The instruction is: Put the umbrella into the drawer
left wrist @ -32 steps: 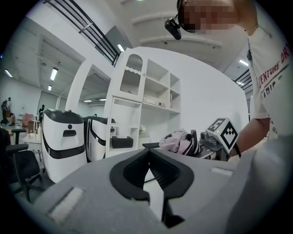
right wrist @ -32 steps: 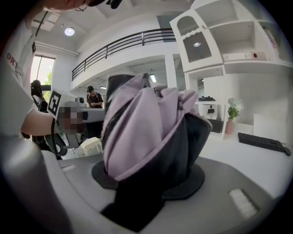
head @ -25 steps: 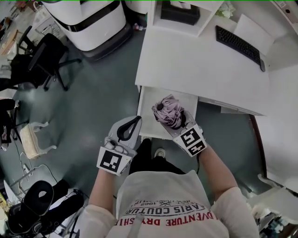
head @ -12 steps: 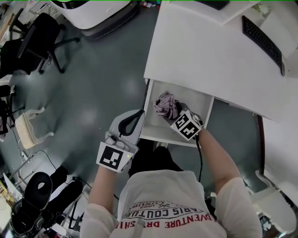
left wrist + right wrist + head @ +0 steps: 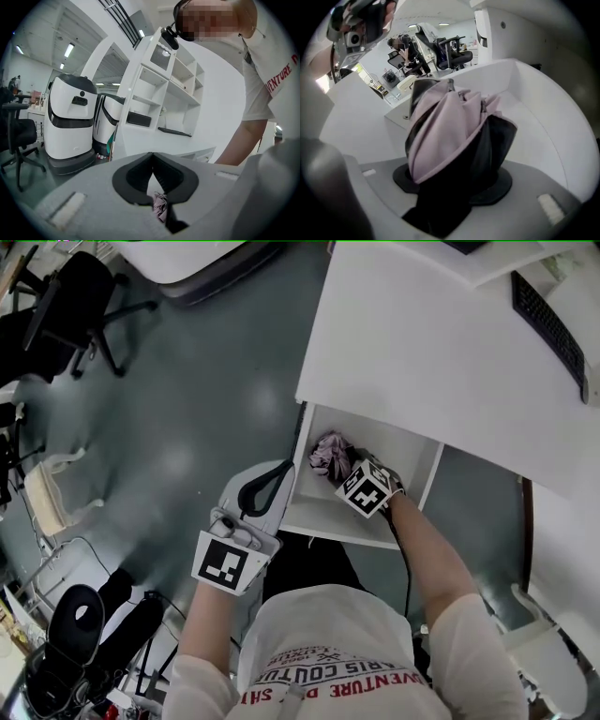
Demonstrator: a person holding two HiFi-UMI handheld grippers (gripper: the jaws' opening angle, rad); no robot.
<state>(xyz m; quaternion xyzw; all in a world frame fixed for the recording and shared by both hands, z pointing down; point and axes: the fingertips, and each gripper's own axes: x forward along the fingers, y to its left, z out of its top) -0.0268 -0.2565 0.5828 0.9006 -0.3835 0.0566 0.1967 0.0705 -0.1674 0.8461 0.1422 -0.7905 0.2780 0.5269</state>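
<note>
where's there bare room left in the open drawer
The drawer floor is bare along the front edge and at the right end beside the wall. Crowded at the left back, where the held umbrella is.

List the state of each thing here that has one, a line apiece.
umbrella: folded up, held within the drawer's walls.
drawer: pulled open from under the desk.
right gripper: closed on the umbrella, though its jaws have just been opening slightly.
left gripper: jaws together, nothing in them, just outside the drawer's left wall.
</note>
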